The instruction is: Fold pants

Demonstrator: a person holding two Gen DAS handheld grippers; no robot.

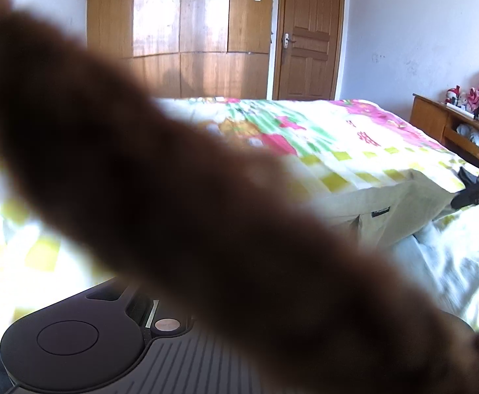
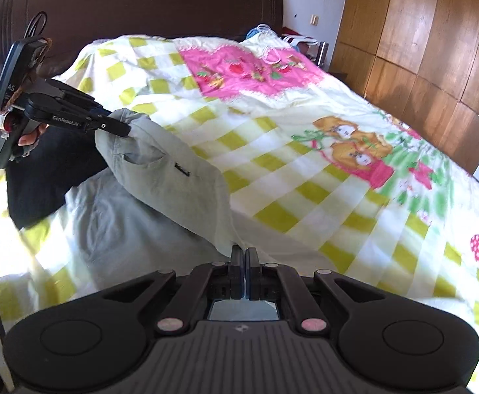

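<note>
**Pants stretched between two closed grippers, above the bed**

The pale grey-green pants (image 2: 160,177) hang in a sagging span between the two grippers, lifted off the quilted bed (image 2: 321,164). The right gripper (image 2: 243,256) sits at the near, low end: its jaws stand nearly together and an edge of the cloth runs down into them, so it appears clamped on the pants. The left gripper (image 2: 121,128), held by a hand (image 2: 29,138) at the far upper left of the right wrist view, is narrow too and pinches the other corner, near the pocket and the small dark label (image 2: 182,170).

The long axis of the held edge therefore runs from the right gripper up and away to the left gripper, slanting across the bed's near corner. The rest of the pants trails down onto the quilt below the span. Judging by this, the coming fold depends on carrying both corners together along the bed, keeping that edge taut; neither hand is nearer, since each already holds its end.

The left wrist view adds little about its own jaws: a dark, blurred brown mass covers most of it. It does show the pants (image 1: 400,207) and the right gripper (image 1: 469,197) at the right edge, plus the wardrobe (image 1: 180,32) and door (image 1: 308,39) beyond.
</note>
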